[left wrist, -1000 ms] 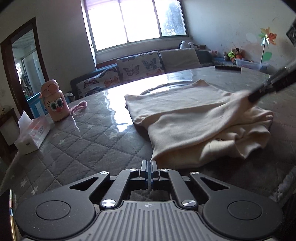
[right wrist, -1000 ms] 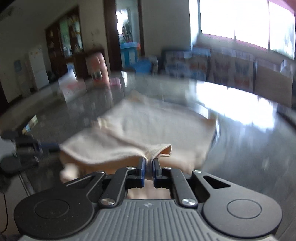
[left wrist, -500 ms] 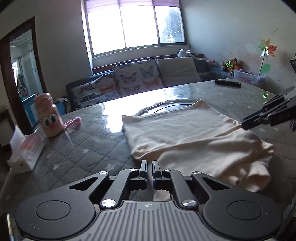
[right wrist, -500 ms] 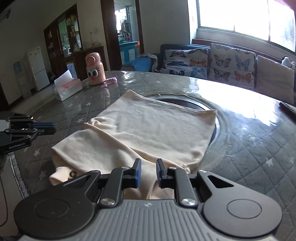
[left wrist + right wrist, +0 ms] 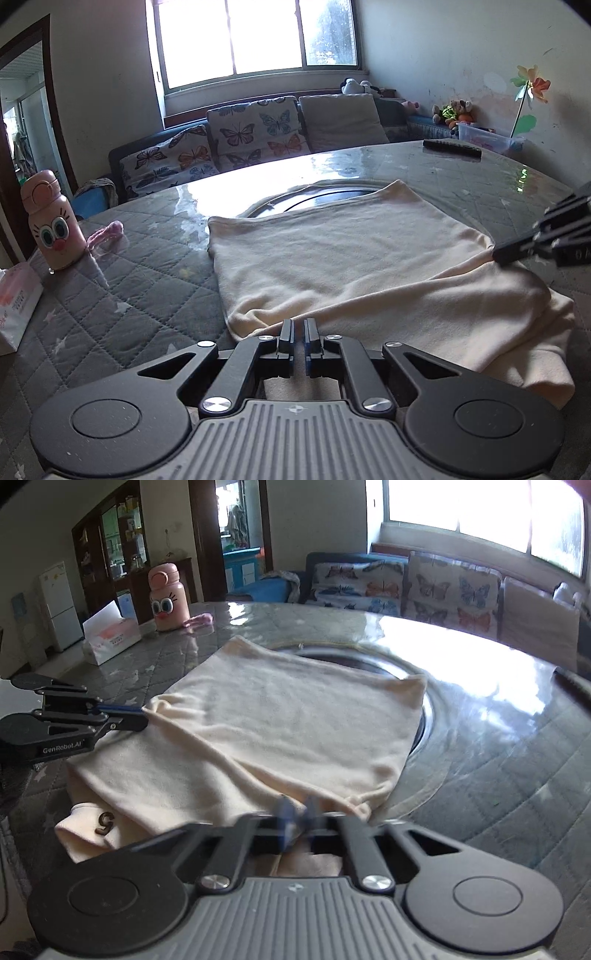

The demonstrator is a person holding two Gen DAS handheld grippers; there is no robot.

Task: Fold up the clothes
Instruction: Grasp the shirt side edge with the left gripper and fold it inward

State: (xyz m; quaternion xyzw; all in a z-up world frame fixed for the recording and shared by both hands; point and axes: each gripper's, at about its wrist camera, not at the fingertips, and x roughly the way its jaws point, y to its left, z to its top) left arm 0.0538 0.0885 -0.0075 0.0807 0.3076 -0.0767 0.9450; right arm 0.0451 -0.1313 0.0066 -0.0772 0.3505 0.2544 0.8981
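Left wrist view showed my left gripper nearly clenched at the near left corner of the cream garment; whether it pinched cloth I could not tell. My right gripper, blurred, sat at the opposite near corner, its grip unclear too. From both, the garment ran away across the quilted table, its doubled near band lying crosswise between the two grippers, each equally close to its own end.
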